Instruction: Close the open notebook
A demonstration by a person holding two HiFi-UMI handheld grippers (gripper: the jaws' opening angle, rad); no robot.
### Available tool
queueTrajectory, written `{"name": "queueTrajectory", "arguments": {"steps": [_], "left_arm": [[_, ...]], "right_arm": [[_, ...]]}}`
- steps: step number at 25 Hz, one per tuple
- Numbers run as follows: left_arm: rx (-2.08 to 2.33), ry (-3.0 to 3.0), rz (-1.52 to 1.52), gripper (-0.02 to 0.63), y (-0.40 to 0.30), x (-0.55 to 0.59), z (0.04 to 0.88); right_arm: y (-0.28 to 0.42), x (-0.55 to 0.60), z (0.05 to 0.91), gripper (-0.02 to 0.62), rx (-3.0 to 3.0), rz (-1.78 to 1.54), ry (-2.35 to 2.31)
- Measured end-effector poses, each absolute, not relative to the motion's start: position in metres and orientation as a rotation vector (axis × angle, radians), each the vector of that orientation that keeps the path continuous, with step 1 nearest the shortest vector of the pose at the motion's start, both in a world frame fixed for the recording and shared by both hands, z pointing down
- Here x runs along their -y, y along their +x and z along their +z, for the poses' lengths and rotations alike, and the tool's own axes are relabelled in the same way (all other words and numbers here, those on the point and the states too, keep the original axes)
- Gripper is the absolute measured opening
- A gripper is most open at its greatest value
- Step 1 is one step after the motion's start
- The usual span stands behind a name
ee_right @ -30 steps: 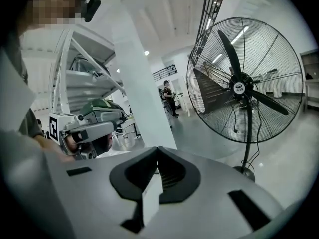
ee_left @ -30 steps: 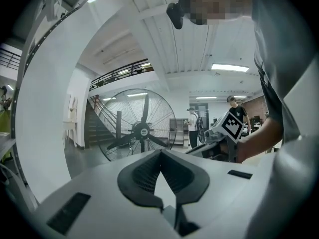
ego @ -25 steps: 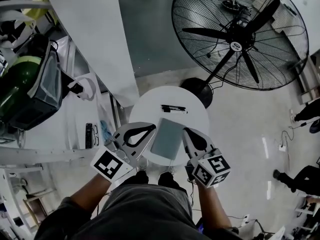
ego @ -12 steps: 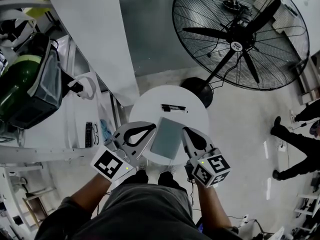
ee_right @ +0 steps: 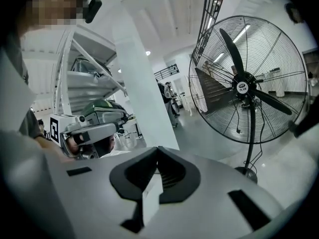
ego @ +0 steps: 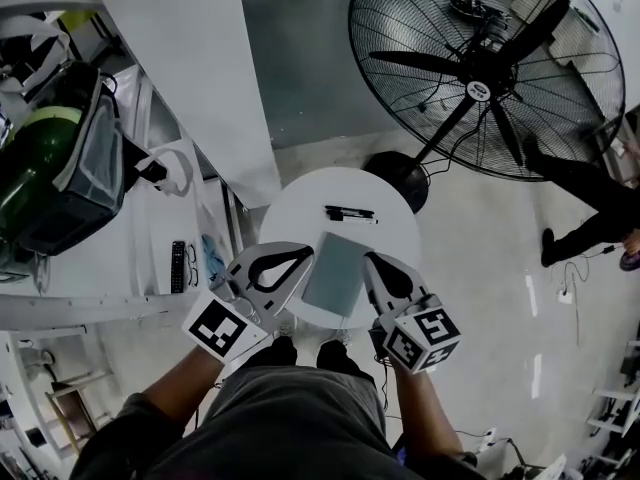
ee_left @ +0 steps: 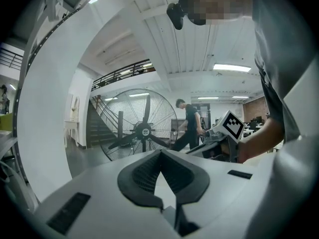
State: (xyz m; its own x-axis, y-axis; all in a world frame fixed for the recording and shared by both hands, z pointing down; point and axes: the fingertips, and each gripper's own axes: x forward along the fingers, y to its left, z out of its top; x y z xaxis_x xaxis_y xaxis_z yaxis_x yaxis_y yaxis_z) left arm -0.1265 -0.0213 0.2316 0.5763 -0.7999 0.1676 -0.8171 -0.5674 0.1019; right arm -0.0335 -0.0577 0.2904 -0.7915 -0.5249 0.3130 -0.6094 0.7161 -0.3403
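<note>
1. The left hand-held gripper (ego: 307, 256) has its jaws together with nothing between them. The right hand-held gripper (ego: 369, 259) is the same, pads meeting at the tips and empty. Each one hangs just beside a long edge of the notebook (ego: 335, 274), and neither touches it as far as I can see.
2. Over the last second nothing that matters has changed. Both grippers sit where they were and the notebook has not shifted. Only a passer-by (ego: 590, 208) has walked across the floor beyond the big fan (ego: 480, 78).
3. For the task, I read this as finished or nearly so. The notebook shows a single flat grey cover with no page standing up, so it looks already closed, and the stillness suggests a pause rather than a step under way.
4. The notebook lies flat on the near half of the round white bench (ego: 300, 203), between the two grippers. A pen (ego: 348, 214) lies crosswise just past its far short edge.
5. Its long axis runs away from the person, with the far end leaning slightly to their right. I cannot tell which long edge is the spine.
</note>
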Motion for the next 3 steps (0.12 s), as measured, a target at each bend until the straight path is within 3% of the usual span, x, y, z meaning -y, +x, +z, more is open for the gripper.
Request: {"name": "queueTrajectory", "arguments": {"steps": [3], "left_arm": [[1.367, 2.633, 0.154, 0.015, -0.1277, 0.0229, 0.2324]], "right_arm": [[-0.0353, 0.0588, 0.2915, 0.020, 2.727, 0.640, 0.907]]}}
